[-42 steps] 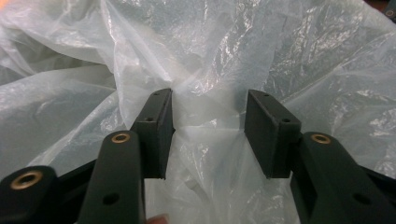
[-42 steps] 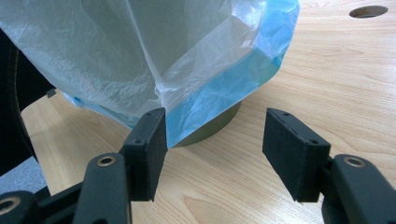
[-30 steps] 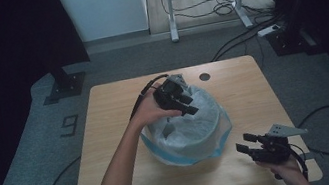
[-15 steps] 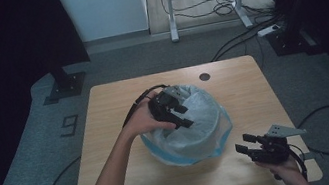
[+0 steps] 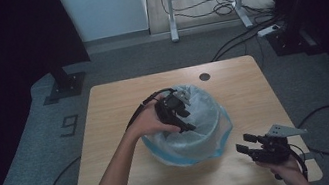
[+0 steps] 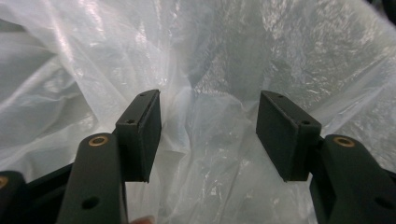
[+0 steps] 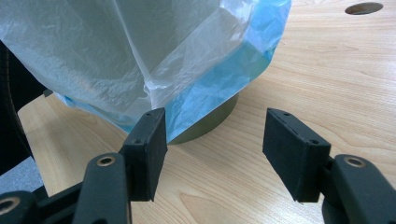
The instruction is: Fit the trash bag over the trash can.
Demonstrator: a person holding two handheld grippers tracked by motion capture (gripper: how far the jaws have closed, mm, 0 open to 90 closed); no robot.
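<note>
Thin translucent bin liner (image 5: 194, 128), white with a blue hem, draped in and over a round bin (image 7: 212, 122) near the middle of the worktop (image 5: 248, 88). Likely very light, limp and slick; easily torn or dragged off the rim by a hard pull, so best pinched where the film bunches or along the doubled blue hem (image 7: 219, 79) hanging down the outside. Left gripper (image 6: 208, 135) inside the bin mouth, jaws spread wide with crumpled film between and beyond them, nothing pinched. Right gripper (image 7: 212, 149) low over the worktop near the front right edge, jaws likewise spread and empty, aimed at the hem and the bin's foot, just short of touching
</note>
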